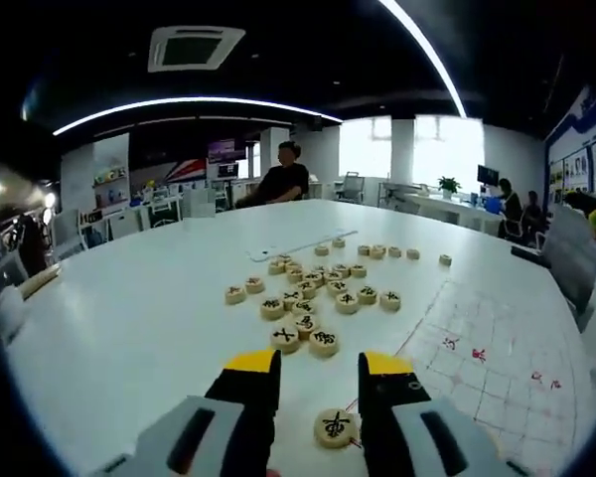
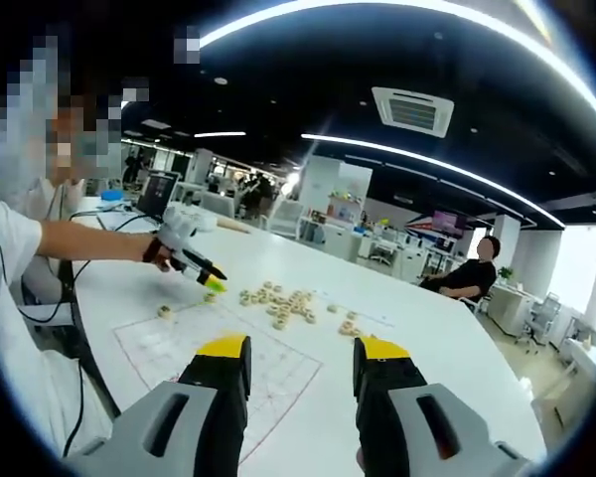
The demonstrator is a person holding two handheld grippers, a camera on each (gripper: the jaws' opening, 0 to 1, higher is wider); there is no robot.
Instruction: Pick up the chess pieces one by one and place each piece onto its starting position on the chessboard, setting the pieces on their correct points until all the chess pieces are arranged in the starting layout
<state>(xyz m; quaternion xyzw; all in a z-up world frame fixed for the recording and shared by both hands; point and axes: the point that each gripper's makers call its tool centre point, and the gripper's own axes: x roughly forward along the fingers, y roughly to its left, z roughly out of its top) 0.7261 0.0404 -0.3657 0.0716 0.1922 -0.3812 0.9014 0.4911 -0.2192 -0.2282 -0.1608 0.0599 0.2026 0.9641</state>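
Reading the left gripper view first: my left gripper point(image 1: 318, 397) stands with its jaws spread and nothing pinched. One round wooden piece point(image 1: 336, 427) lies flat on the white table point(image 1: 129, 318) between the jaws, low in the gap and nearer the right jaw, just beside the near edge of the chessboard point(image 1: 497, 368). I judge this is the relation that decides the next move. The piece is a flat disc, so it has no long axis to line up with; closing on its rim from either side should do, though it sits off-centre and the right jaw would probably touch first and nudge it.

Ahead of the jaws, well apart, the loose pile of pieces point(image 1: 313, 293) is scattered over the table: pale wood discs, smooth, with dark carved characters on top. To the right of the claw the board is a thin printed sheet with faint grid lines and a few red marks; I cannot tell whether any pieces are set on it.

In the right gripper view my right gripper point(image 2: 301, 393) is also spread wide and empty, held above the board with no piece near it. Far ahead to its left I see the left gripper at the pile. The left hand is clearly the nearer one for this pick.
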